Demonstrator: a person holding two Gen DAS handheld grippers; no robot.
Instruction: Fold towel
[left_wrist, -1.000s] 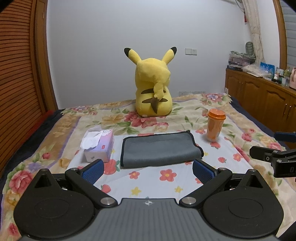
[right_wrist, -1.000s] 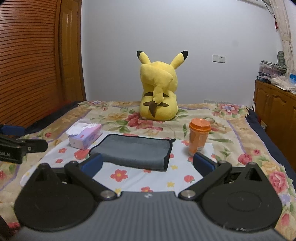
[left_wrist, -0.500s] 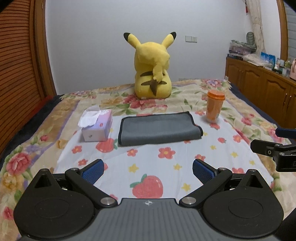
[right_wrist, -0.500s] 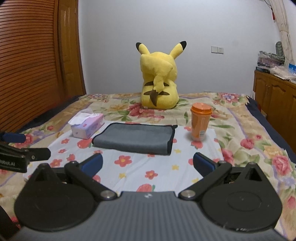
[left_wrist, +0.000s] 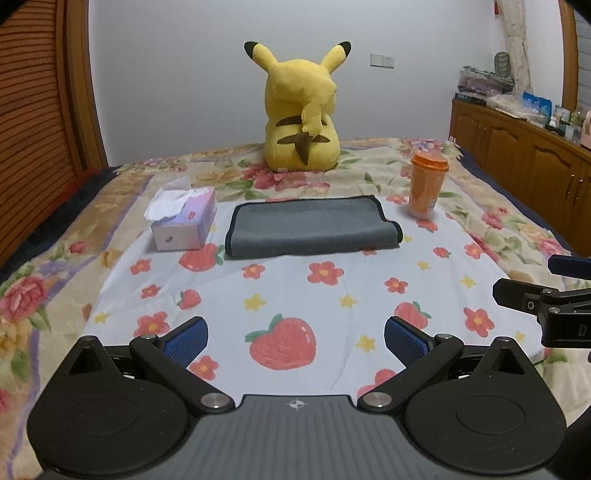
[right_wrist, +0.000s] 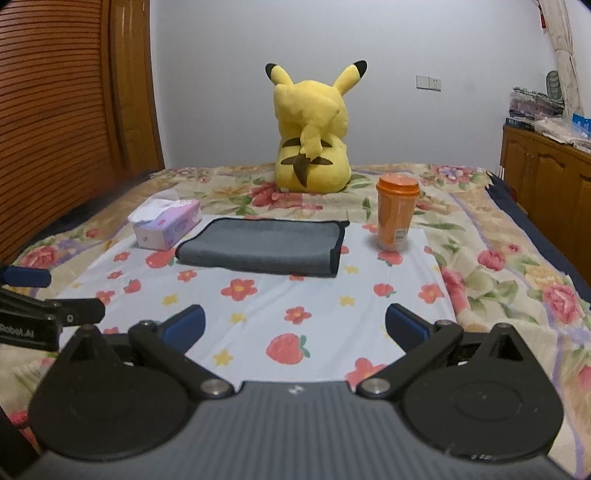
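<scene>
Lying folded on the flowered white sheet (left_wrist: 295, 295) of the bed, the grey towel (left_wrist: 310, 230) sits between a tissue box (left_wrist: 184, 223) on its left and an orange cup (left_wrist: 426, 186) on its right, near both but touching neither; a yellow plush toy (left_wrist: 301, 110) sits upright behind it with its back to the cameras. Both the left gripper (left_wrist: 295, 341) and the right gripper (right_wrist: 293, 325) hover well short of the towel with blue pads spread wide and nothing between them; each one's side shows at the edge of the other's view.
</scene>
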